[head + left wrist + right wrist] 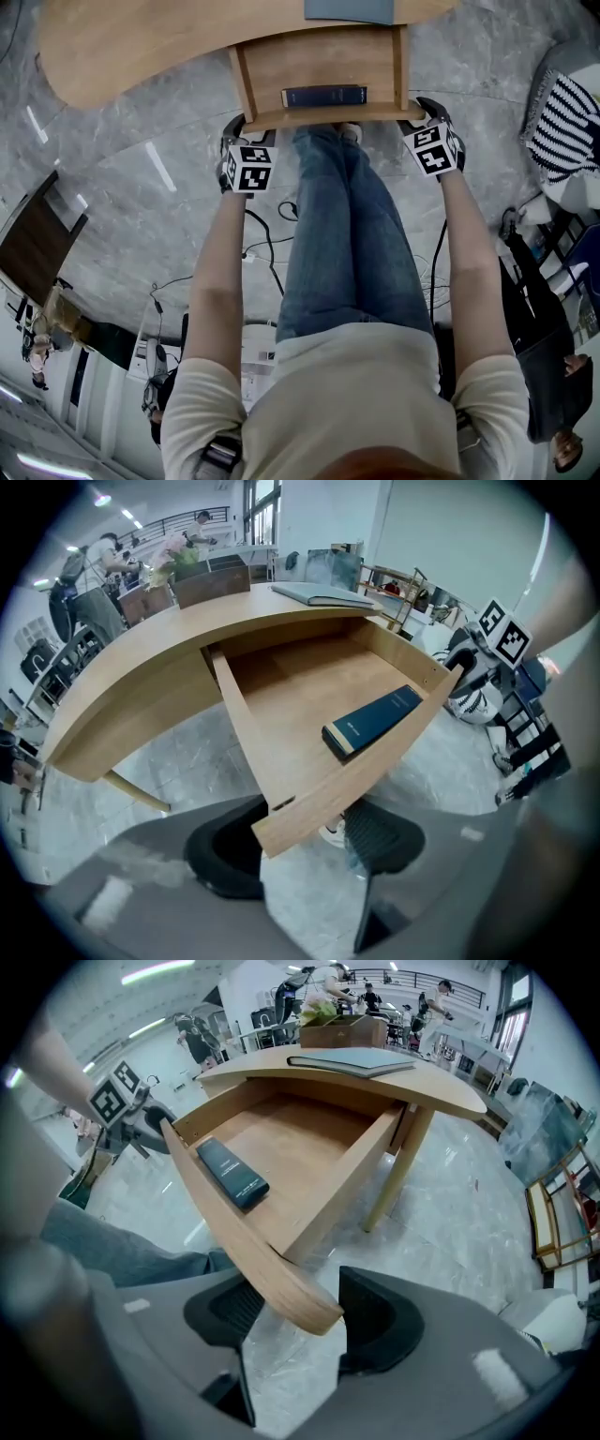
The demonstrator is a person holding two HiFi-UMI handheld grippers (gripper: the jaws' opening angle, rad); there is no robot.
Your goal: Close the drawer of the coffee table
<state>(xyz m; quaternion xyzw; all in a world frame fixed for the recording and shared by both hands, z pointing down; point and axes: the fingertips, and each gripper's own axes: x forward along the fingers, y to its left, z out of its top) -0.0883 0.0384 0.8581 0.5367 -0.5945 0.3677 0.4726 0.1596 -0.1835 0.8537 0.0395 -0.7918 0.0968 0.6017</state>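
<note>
The wooden coffee table [141,47] has its drawer [319,61] pulled out toward me, with a dark blue book [324,96] lying inside against the front panel [328,115]. My left gripper [246,131] is at the panel's left end and my right gripper [429,111] at its right end. In the left gripper view the panel's corner [281,827] sits between the wide jaws of the left gripper [305,850], with the book [375,722] beyond. In the right gripper view the panel's rounded end [314,1312] lies between the spread jaws of the right gripper [305,1316]. Neither gripper visibly squeezes the wood.
A grey folder [349,9] lies on the tabletop above the drawer. My legs in jeans [347,234] stand right before the drawer front. Cables [267,248] trail on the marble floor. A table leg [398,1176] stands right of the drawer. A striped object [567,117] sits at far right.
</note>
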